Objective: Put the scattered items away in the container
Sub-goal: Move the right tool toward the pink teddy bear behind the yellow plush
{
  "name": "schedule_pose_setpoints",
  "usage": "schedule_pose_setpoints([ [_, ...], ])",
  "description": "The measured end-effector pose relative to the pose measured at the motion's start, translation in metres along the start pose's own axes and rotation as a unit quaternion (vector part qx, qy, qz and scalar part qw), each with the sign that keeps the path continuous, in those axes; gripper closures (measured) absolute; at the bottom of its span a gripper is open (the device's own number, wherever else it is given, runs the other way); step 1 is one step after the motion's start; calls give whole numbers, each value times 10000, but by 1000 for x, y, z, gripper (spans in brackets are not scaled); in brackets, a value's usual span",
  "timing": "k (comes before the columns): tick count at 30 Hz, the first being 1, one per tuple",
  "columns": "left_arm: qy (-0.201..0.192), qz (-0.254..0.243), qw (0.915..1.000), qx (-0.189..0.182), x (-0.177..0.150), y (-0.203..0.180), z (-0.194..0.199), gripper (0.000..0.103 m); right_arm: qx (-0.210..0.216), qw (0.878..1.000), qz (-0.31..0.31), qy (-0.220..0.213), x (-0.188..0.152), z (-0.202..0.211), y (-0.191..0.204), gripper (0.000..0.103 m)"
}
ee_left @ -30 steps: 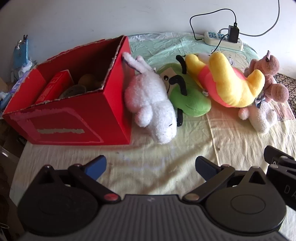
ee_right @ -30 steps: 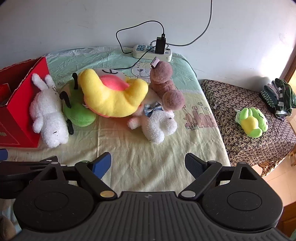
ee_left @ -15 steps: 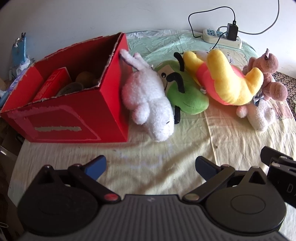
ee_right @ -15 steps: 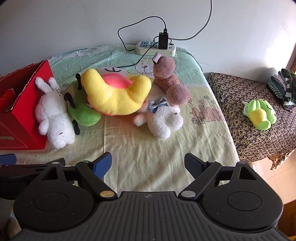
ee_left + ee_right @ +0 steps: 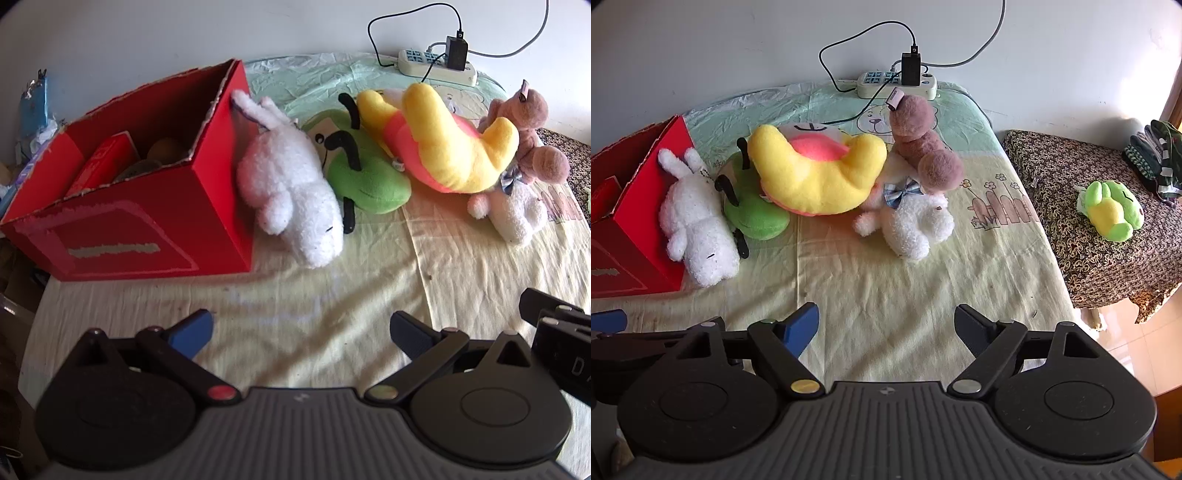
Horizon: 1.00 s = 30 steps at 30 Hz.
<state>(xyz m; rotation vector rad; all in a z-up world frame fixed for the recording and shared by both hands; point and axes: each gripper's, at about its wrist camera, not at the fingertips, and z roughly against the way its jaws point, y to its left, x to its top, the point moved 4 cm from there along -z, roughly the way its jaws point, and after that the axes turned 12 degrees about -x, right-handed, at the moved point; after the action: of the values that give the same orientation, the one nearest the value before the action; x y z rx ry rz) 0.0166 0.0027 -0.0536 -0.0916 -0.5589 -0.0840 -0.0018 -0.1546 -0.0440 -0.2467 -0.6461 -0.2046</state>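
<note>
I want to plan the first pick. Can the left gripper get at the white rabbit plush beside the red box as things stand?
Probably yes. The left gripper is open and empty, and only bare sheet lies between it and the white rabbit plush. The red box touches the rabbit's far side, and the green plush lies against the other.

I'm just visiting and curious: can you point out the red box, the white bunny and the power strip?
red cardboard box (image 5: 147, 236), left wrist view, front wall.
white plush bunny (image 5: 284, 177), left wrist view, its body.
power strip (image 5: 879, 83), right wrist view, its left sockets.
</note>
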Motion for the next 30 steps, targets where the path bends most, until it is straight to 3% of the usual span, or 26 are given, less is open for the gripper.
schedule_pose_setpoints([
  [24, 68, -41, 10000, 5, -5, 3, -4, 1, 51, 9998, -82, 149, -3, -5, 5, 24],
  [30, -2, -215, 9994, -272, -1, -2, -7, 1, 23, 9993, -272, 244, 0, -17, -5, 24],
])
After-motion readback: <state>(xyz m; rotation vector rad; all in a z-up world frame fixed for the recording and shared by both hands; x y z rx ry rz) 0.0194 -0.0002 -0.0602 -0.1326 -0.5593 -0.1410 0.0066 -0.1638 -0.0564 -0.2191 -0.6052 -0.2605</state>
